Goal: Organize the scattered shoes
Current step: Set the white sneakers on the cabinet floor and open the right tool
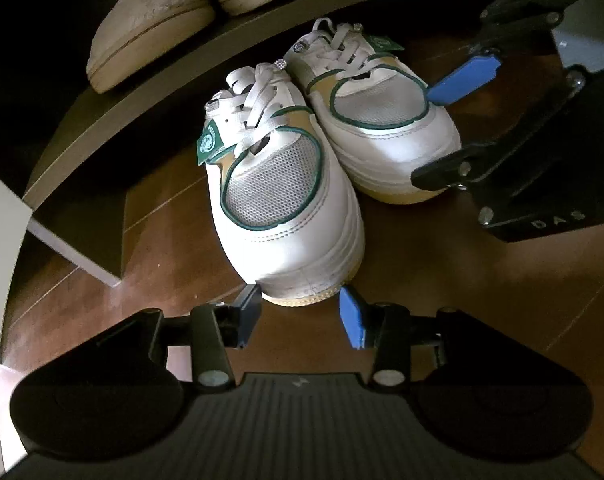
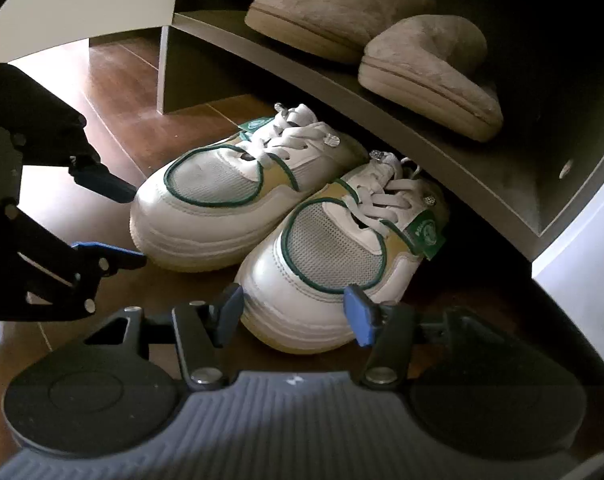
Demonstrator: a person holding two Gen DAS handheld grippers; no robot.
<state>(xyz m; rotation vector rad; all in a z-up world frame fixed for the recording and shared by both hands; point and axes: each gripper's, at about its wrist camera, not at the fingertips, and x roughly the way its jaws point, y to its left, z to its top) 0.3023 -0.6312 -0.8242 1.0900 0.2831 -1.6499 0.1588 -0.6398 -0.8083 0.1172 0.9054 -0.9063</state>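
Two white sneakers with green trim stand side by side on the wooden floor, their heels under a low shelf. In the left wrist view my left gripper (image 1: 300, 312) is closed on the toe tip of the nearer sneaker (image 1: 286, 200), one pad against each side of the sole. My right gripper (image 1: 422, 136) clamps the toe of the farther sneaker (image 1: 386, 120). The right wrist view shows the right gripper (image 2: 296, 312) with its pads pressed on both sides of that sneaker (image 2: 334, 264). At the left, the left gripper (image 2: 139, 228) pinches the other sneaker (image 2: 206, 200).
A pair of beige plush slippers (image 2: 430, 76) (image 1: 150, 24) lies on the grey shelf board (image 2: 302, 80) above the sneakers' heels. White cabinet panels (image 2: 82, 0) (image 1: 62, 232) stand beside the shelf. Brown wooden floor (image 1: 442, 280) spreads in front.
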